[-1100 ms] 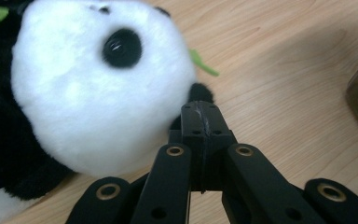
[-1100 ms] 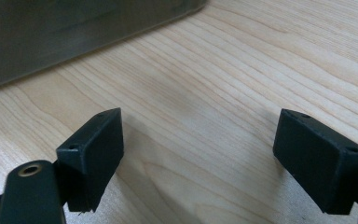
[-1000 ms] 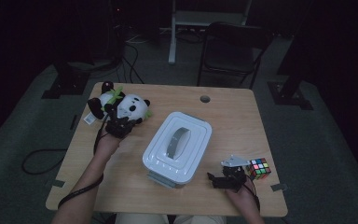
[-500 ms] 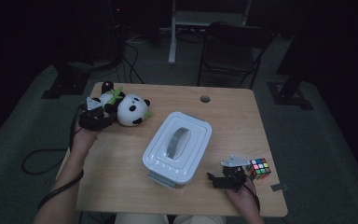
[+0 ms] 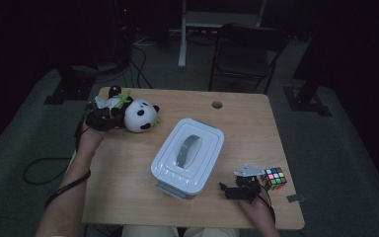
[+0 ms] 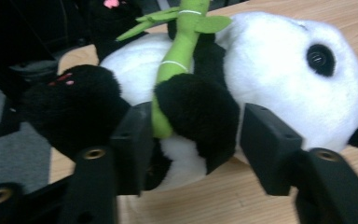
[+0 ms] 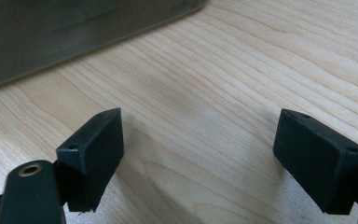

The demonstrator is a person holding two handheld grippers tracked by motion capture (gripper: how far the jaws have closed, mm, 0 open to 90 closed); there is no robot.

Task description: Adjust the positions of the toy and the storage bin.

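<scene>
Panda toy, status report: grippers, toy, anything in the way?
Left gripper jaws just closing around panda paw. Right gripper open over bare table. Nothing blocking.

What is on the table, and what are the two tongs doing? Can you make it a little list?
table: light wood
toy: panda plush lying near the far left corner, hugging a green bamboo stalk
left tongs: jaws on either side of the panda's black paw; they have just been closing a little; one pad lies against the plush, the other stands apart
box: white lidded container in the middle, lid on
cube: colourful puzzle cube by the near right edge
right tongs: open over bare wood, holding nothing, next to the cube
</scene>
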